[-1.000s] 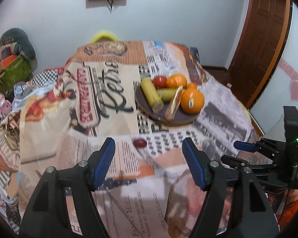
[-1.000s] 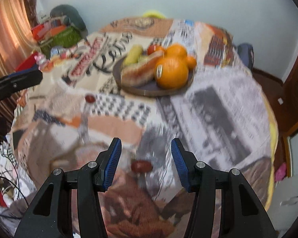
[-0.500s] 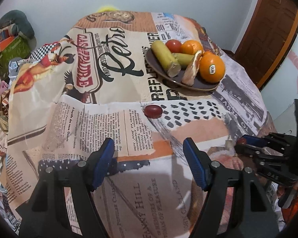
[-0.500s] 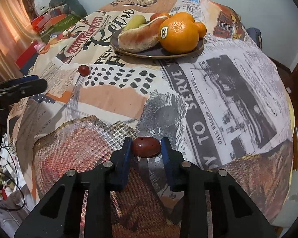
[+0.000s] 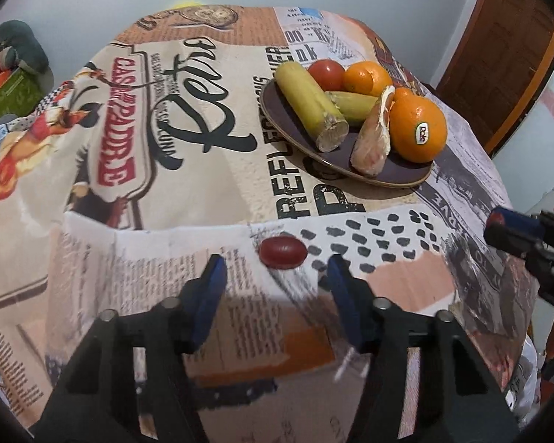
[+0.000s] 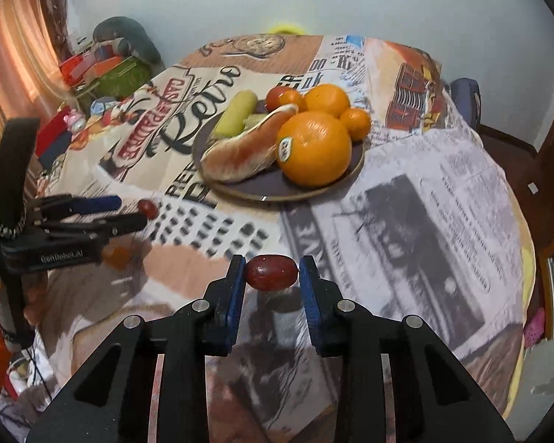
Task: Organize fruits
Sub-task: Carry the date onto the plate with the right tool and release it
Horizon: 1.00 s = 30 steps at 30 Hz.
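Already on plate [image 6: 356,170]: oranges, tomato, other produce. Right gripper [image 6: 272,272]: clamped on one red grape [image 6: 272,272], lifted off tablecloth [image 6: 443,203]. Left gripper [image 5: 277,277]: wide apart, second grape [image 5: 283,253] just ahead on cloth. Remaining: both grapes to plate.

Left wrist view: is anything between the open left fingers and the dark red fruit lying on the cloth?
Nothing visible. The dark red fruit lies on the tablecloth just ahead of the left gripper, whose jaws stand open, with only bare cloth between. The plate of fruit sits farther back, and the right gripper holds its own red fruit off to the side.
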Each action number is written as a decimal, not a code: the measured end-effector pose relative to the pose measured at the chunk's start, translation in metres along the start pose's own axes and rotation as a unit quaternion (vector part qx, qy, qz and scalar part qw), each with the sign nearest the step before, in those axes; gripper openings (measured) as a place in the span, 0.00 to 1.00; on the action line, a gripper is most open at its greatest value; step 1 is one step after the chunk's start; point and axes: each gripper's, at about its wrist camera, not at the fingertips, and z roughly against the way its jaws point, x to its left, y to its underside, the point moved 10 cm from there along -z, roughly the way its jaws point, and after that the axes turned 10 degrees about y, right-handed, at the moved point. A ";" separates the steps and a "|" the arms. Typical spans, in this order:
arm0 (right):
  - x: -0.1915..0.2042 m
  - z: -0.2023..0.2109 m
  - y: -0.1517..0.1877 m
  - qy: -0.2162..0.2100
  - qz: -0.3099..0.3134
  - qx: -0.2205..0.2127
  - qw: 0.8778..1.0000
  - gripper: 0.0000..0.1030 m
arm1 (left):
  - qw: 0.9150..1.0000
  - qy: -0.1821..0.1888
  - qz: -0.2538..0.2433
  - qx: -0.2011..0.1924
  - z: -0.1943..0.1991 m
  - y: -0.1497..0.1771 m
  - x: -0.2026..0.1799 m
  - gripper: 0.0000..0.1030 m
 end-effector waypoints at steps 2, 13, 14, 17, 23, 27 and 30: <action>-0.002 -0.005 -0.004 0.001 -0.002 0.000 1.000 0.27 | 1.000 -0.001 -0.001 0.003 -0.007 -0.003 0.001 0.47; -0.001 -0.016 -0.012 -0.007 -0.005 0.000 1.000 0.27 | 1.000 0.001 -0.007 -0.007 -0.011 -0.009 0.000 0.28; 0.000 -0.016 -0.015 -0.008 -0.005 -0.004 1.000 0.27 | 1.000 0.003 -0.007 -0.007 -0.010 -0.010 0.000 0.28; 0.002 -0.015 -0.022 -0.012 -0.007 -0.010 1.000 0.27 | 1.000 0.006 -0.008 -0.011 -0.005 -0.012 -0.003 0.28; 0.004 -0.013 -0.038 -0.018 -0.009 -0.026 0.999 0.27 | 0.999 0.016 -0.013 -0.036 0.012 -0.028 -0.012 0.28; 0.007 -0.013 -0.048 -0.021 -0.009 -0.035 0.999 0.27 | 0.998 0.023 -0.022 -0.053 0.022 -0.041 -0.020 0.28; 0.007 -0.017 -0.055 -0.022 -0.009 -0.039 0.999 0.27 | 0.997 0.024 -0.029 -0.063 0.025 -0.052 -0.024 0.28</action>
